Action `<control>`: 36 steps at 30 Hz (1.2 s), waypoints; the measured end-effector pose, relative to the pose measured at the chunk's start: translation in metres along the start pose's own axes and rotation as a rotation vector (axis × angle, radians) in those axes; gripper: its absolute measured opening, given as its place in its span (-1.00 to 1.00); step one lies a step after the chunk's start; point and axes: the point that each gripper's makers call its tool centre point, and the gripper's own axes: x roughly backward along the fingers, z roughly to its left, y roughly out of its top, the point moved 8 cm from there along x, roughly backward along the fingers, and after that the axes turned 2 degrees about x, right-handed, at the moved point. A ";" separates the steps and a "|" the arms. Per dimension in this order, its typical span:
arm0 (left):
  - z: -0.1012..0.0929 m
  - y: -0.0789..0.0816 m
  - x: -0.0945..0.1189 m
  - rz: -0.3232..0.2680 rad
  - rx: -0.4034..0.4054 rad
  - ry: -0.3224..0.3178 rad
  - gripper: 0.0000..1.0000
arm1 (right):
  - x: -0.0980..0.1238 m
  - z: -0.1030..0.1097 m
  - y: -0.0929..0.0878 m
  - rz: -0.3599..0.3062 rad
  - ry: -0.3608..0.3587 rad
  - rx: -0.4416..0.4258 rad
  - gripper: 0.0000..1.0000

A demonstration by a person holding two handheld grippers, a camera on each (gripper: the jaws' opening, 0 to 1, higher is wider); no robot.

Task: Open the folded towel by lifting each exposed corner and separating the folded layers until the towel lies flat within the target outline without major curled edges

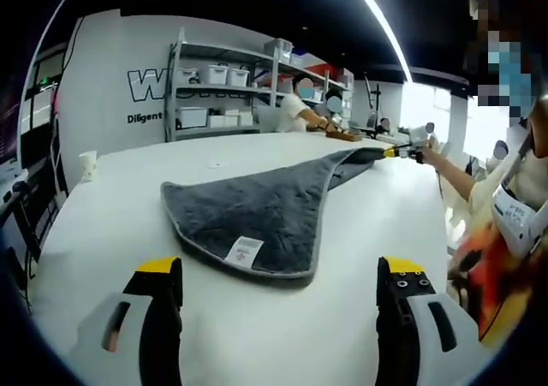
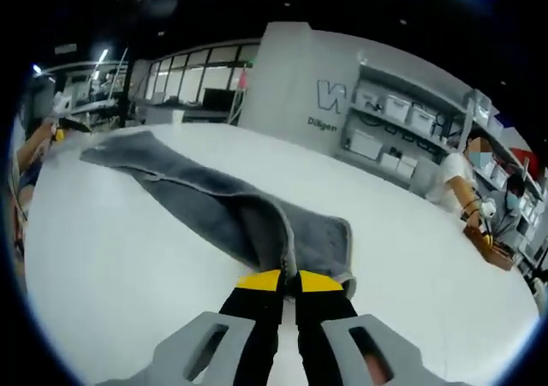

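One grey towel [image 1: 265,206] on the white table [image 1: 111,223], soft and floppy, so it'll sag and drag. Right gripper [image 2: 288,282] is pinched closed on a corner hem; in the left gripper view that's out at 2 o'clock. Left gripper [image 1: 278,283] hangs wide open, holding nothing, just short of the label [image 1: 245,250] edge, the best next grab. Plenty of bare table around; paper cup [image 1: 87,164] sits at 9 o'clock.
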 end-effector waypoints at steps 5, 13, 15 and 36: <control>-0.002 0.002 0.000 -0.002 -0.006 0.000 0.85 | 0.000 0.003 -0.011 0.053 0.056 -0.006 -1.00; -0.005 0.003 0.002 -0.006 -0.008 -0.001 0.85 | -0.002 0.012 -0.024 0.135 0.117 -0.027 -1.00; -0.005 0.004 0.003 -0.009 -0.006 -0.005 0.84 | -0.003 0.014 -0.027 0.146 0.123 -0.035 -1.00; -0.008 0.005 0.002 -0.017 0.000 -0.018 0.84 | 0.005 0.014 -0.038 0.155 0.044 -0.157 -0.24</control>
